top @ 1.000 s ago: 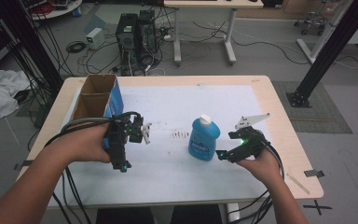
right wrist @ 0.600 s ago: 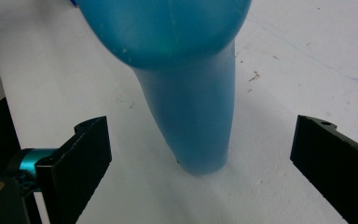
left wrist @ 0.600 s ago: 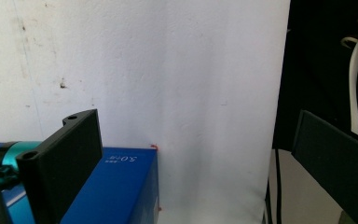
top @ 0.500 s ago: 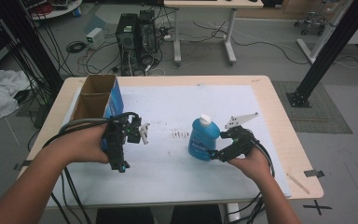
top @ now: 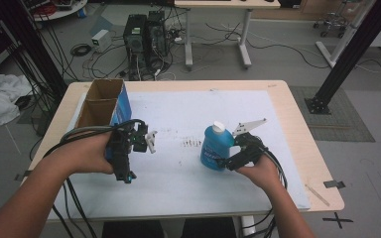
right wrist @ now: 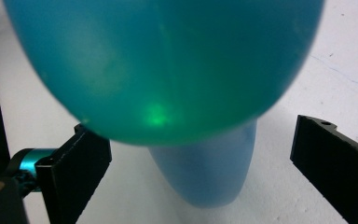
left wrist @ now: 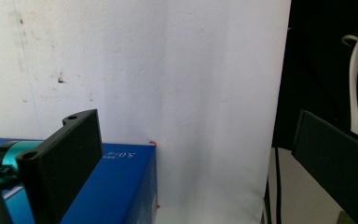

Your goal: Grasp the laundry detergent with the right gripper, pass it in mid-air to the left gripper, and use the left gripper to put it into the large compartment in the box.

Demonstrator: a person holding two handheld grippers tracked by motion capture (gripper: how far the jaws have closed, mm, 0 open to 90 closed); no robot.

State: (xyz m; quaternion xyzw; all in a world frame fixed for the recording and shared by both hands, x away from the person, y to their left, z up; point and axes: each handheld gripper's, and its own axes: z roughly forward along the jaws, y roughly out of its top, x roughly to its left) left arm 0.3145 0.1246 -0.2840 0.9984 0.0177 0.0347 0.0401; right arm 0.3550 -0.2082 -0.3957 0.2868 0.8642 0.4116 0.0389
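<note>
A blue bottle [top: 212, 148] with a white cap stands upright on the white sheet [top: 188, 114], right of centre. My right gripper [top: 228, 160] is at its right side, low down. In the right gripper view the bottle [right wrist: 168, 65] looms close and the right gripper [right wrist: 200, 133] is open, one jaw on each side of it with gaps showing. My left gripper [top: 131, 148] is held over the sheet's left part, beside a blue box [top: 121, 106]. In its own view the left gripper [left wrist: 193, 128] is open and holds nothing, with the blue box [left wrist: 116, 186] at lower left.
The blue box has open cardboard compartments [top: 99, 101] and stands at the table's left edge. Small dark marks [top: 191, 144] dot the sheet between the grippers. Cables trail from both grippers off the front edge. Bare wooden table [top: 297, 129] borders the sheet on the right.
My right gripper has moved left up to the bottle, and its jaws now stand on either side of it. The left gripper and the bottle have stayed put.
</note>
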